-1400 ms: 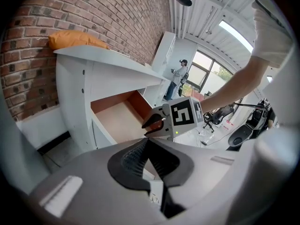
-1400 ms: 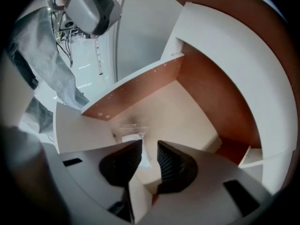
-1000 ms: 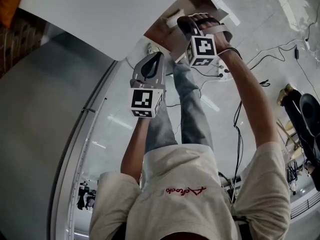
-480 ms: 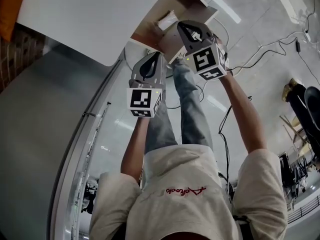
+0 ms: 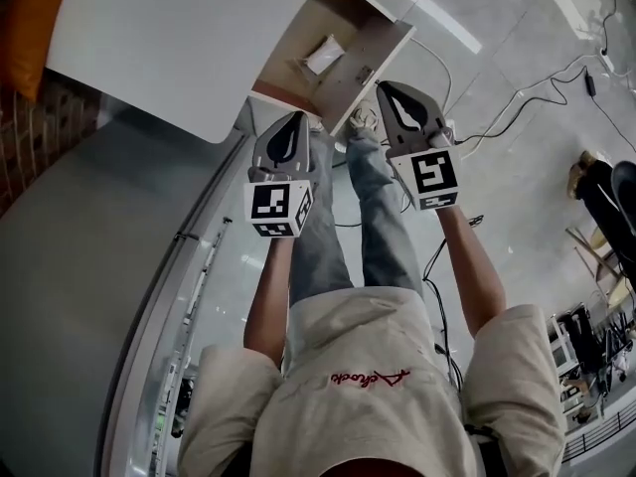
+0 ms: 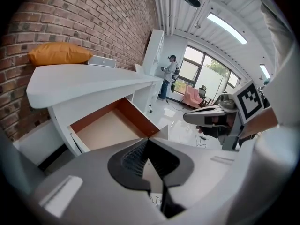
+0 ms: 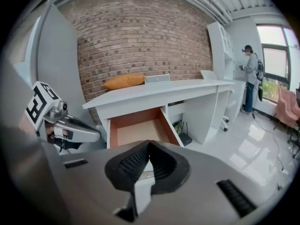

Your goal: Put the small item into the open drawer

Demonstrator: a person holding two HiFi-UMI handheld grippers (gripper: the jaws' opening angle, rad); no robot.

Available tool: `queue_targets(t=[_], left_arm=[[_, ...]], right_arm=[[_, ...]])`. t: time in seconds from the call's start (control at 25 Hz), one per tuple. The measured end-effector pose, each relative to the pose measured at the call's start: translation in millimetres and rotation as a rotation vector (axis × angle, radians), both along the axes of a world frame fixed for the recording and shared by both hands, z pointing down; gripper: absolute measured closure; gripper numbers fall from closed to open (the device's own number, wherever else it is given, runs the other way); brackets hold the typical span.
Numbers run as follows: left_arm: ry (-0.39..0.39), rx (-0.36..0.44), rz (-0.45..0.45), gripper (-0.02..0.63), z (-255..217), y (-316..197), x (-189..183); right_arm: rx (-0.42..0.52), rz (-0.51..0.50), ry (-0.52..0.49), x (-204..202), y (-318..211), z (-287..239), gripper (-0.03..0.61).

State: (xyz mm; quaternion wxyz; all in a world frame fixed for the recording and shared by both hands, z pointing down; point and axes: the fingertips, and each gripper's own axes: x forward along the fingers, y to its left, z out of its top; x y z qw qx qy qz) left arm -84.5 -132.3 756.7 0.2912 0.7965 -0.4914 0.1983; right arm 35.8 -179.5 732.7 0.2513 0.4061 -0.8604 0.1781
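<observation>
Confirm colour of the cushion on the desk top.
Orange cushion; shows best in the left gripper view, lying on the white desk.

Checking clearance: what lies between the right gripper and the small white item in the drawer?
In the head view, only the drawer's front panel separates the right gripper from the small white item.

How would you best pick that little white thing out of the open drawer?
Probably from straight above, pinching the white item across its narrower width. It lies flat on the floor of the drawer, and the walls would block a sideways approach.
</observation>
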Motion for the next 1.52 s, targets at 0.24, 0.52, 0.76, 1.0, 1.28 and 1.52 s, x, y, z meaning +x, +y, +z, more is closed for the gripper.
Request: queue_targets(t=[0.24,0.52,0.76,1.0,1.28,1.52], left_arm=[[0.001,0.040,0.008,0.604,-39,-7,1],[0.016,0.131,0.012,0.604,-108,-28,5],[0.012,0.225,-0.001,0.604,-178,-49,-3],[-0.002,0.331,0.006,0.604,-242,-67,-8],[-0.001,0.410,-0.010,0.604,-294,-77,-20],[-0.005,0.471,-0.015,0.604,-325,-83,-31]], right_arm=[[0.024,0.082,-0.026,11,4,-40,0.566],[0.100,0.157,-0.058,16,-11,-112,0.566],[0.191,0.191,-0.049,24,-25,-180,0.566],[0.275,0.241,-0.057,35,-34,-235,0.566],[0.327,0.264,-0.048,41,-34,-276,0.566],[0.382,0.275,-0.036,45,-34,-304,0.566]])
